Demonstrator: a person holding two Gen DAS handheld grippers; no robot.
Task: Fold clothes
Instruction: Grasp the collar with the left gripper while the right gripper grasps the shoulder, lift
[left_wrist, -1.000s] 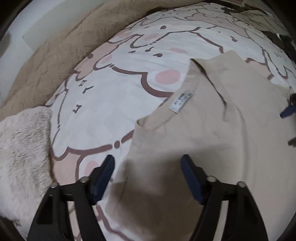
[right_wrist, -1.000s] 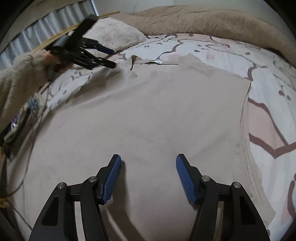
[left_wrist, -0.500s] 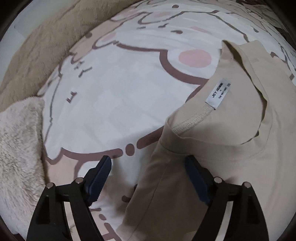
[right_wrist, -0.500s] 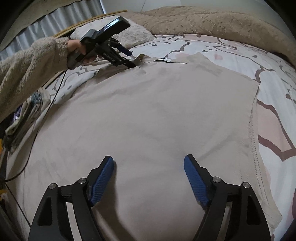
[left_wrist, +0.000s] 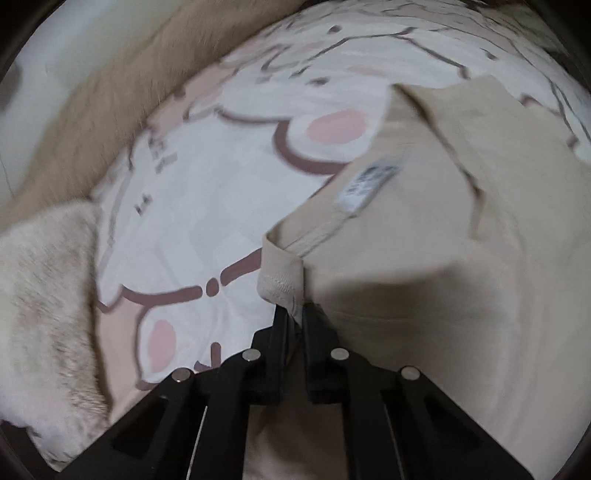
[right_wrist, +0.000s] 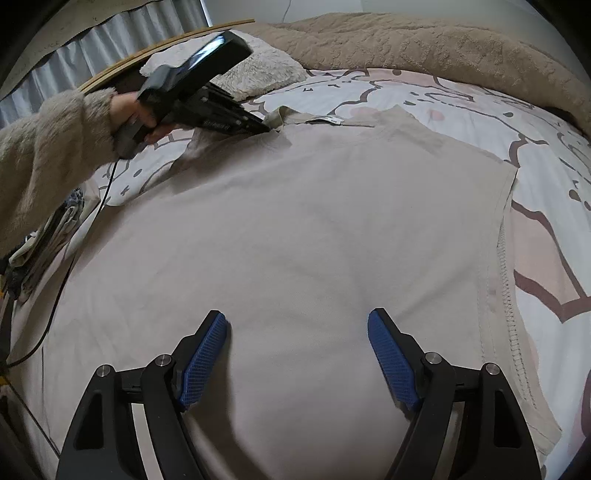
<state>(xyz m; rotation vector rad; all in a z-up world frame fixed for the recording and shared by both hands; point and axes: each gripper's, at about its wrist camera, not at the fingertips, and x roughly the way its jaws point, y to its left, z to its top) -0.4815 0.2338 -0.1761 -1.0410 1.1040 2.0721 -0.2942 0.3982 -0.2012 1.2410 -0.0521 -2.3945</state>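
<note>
1. Nearest in the right wrist view, the right tongs (right_wrist: 297, 354) stand wide apart above the lower body of the beige T-shirt (right_wrist: 295, 240) and hold nothing. I cannot tell whether their blue pads (right_wrist: 205, 356) touch the cloth.
2. The T-shirt lies spread flat on the bed (right_wrist: 546, 155), on the cartoon-print cover. Its long axis runs from near, under the right tongs, to far, where the collar is. Its right side edge with the stitched seam (right_wrist: 508, 288) lies to the right of the right tongs.
3. At the far end, the left tongs (left_wrist: 293, 312) are pressed together on the collar rim (left_wrist: 280, 271), at the left side of the neck opening. The white label (left_wrist: 365, 184) lies a little farther inside the collar.
4. The coming move depends on this relation: the left hand already has the far end, and the near hem lies closest to the right tongs, which must, in my judgement, take it before any fold.
5. A fluffy white cushion (left_wrist: 44, 295) lies to the left, and the brown blanket (right_wrist: 424, 40) is farthest. No container is in view.
</note>
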